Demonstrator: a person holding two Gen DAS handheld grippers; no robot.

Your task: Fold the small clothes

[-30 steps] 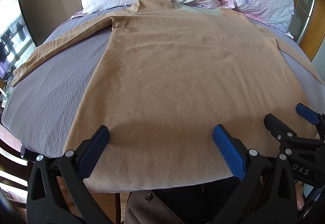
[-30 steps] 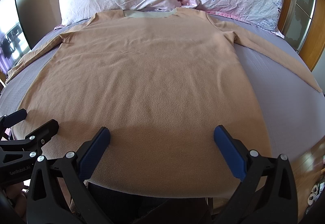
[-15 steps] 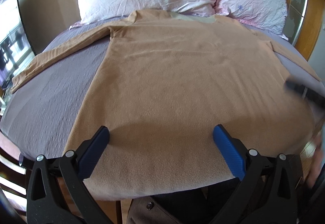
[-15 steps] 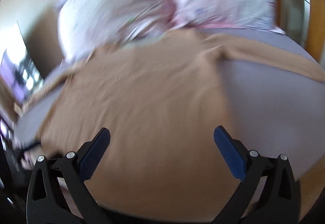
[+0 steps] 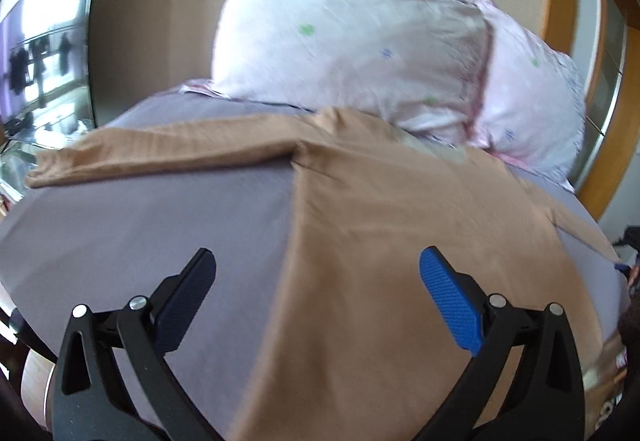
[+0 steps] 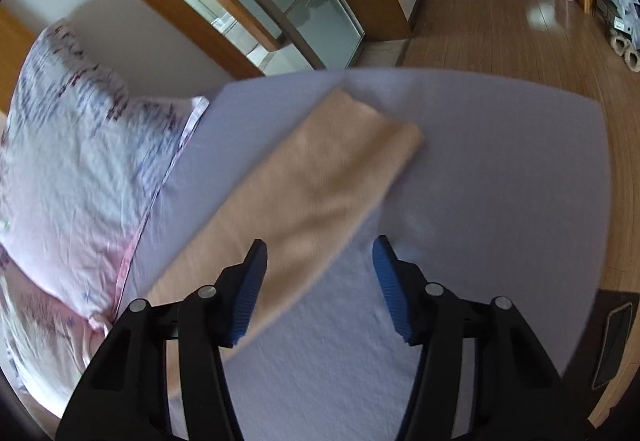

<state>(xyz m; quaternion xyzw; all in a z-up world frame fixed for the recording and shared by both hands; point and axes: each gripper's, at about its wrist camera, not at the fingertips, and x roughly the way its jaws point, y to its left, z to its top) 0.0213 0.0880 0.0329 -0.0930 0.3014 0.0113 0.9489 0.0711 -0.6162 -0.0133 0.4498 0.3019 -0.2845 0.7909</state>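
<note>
A tan long-sleeved shirt (image 5: 400, 241) lies flat on the grey-lilac bed sheet (image 5: 140, 233), neck toward the pillows. Its left sleeve (image 5: 160, 157) stretches out to the left. My left gripper (image 5: 316, 293) is open and empty above the shirt's left side edge. In the right wrist view the shirt's right sleeve (image 6: 320, 193) lies across the sheet (image 6: 500, 181), cuff toward the bed's edge. My right gripper (image 6: 320, 281) is open and empty just above the sleeve, its left fingertip (image 6: 252, 281) over the cloth.
Two pale floral pillows (image 5: 352, 49) lean at the head of the bed and show in the right wrist view (image 6: 72, 161). A wooden-framed glass door (image 6: 280, 1) and wooden floor (image 6: 520, 9) lie beyond the bed's right edge. A window (image 5: 44, 53) is at left.
Both grippers have left the shirt's hem. The left moved forward toward the left sleeve side. The right swung right to the right sleeve and its jaws have narrowed somewhat.
</note>
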